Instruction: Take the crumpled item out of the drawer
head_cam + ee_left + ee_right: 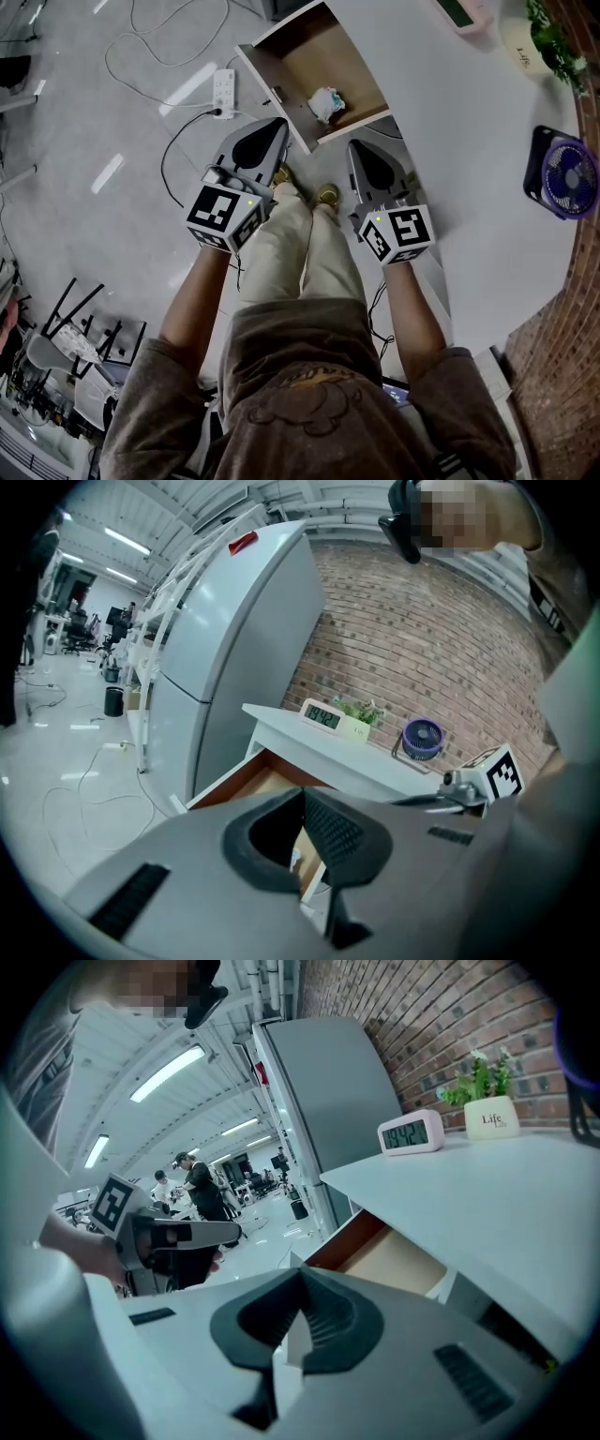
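Left gripper [273, 129]: jaws pressed together at the tips, nothing between them; its own view shows the ribbed pads [330, 829] meeting.
Right gripper [300, 1281]: jaws likewise closed on each other and empty.
Hands: both are held out ahead of the body, side by side with the legs showing between them. The marker cubes sit nearest the person. The grippers point forward and somewhat down toward the drawer.
Left tip: in the head view it sits at the drawer's front panel, short of the item.
Right tip: by the drawer's right corner, at the table's edge [441, 159].
Drawer [330, 49]: pulled open from under the white table, brown wood inside with a pale front panel.
Crumpled item [327, 103]: a small white wad with bluish patches, bunched and wrinkled. It lies on the drawer floor near the front panel, apart from both grippers. It looks like paper or film, though the view is too coarse to be sure.
Floor: a white power strip [223, 92] with trailing cables, left of the drawer.
Tabletop, farther: a digital clock [410, 1134], a potted plant [489, 1117] and a small blue fan [567, 178].
Beyond: brick wall [441, 658].
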The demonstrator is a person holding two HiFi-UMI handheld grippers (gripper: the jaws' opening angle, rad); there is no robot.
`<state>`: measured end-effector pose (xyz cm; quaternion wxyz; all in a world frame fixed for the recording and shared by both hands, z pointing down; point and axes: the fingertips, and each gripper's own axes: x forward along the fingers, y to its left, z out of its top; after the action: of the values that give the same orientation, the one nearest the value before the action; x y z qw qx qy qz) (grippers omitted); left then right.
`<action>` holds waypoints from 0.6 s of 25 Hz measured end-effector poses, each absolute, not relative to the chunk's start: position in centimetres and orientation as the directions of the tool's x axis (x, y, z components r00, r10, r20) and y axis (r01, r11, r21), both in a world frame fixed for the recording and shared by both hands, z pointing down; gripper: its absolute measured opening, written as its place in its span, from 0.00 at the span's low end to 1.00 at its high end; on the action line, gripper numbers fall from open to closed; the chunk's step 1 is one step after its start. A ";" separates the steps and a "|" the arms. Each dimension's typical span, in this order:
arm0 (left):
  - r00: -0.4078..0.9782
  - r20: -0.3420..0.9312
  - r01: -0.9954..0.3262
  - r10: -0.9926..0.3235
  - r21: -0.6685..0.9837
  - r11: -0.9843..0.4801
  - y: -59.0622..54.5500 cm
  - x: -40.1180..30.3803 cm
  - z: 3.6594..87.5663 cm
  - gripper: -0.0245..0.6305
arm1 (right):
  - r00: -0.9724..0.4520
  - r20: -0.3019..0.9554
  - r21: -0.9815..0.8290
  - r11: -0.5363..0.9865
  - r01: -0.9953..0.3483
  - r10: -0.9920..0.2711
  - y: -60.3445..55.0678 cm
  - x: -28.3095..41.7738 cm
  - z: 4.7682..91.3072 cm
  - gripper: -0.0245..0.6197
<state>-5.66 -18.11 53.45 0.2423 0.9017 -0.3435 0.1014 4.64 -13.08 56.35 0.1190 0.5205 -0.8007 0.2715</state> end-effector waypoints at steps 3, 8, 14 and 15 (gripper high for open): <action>0.735 0.360 -0.678 -0.575 0.360 -0.641 -18.2 -5.5 53.9 0.09 | -0.442 0.467 -0.320 0.319 -0.892 -0.766 -12.8 4.6 56.6 0.03; 0.733 0.370 -0.680 -0.571 0.373 -0.631 -18.0 -5.1 54.5 0.23 | -0.456 0.465 -0.329 0.330 -0.885 -0.759 -12.4 4.7 56.9 0.03; 0.751 0.379 -0.659 -0.541 0.369 -0.655 -17.9 -4.2 54.9 0.39 | -0.467 0.464 -0.334 0.340 -0.879 -0.753 -12.0 4.8 56.8 0.03; 0.752 0.382 -0.657 -0.537 0.361 -0.662 -18.0 -4.1 55.0 0.42 | -0.467 0.465 -0.334 0.339 -0.879 -0.752 -11.9 4.8 56.8 0.03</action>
<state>-4.09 -17.96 54.98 0.2446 0.9034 -0.3305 0.1220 4.81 -11.91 56.79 0.1144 0.5034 -0.8103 0.2774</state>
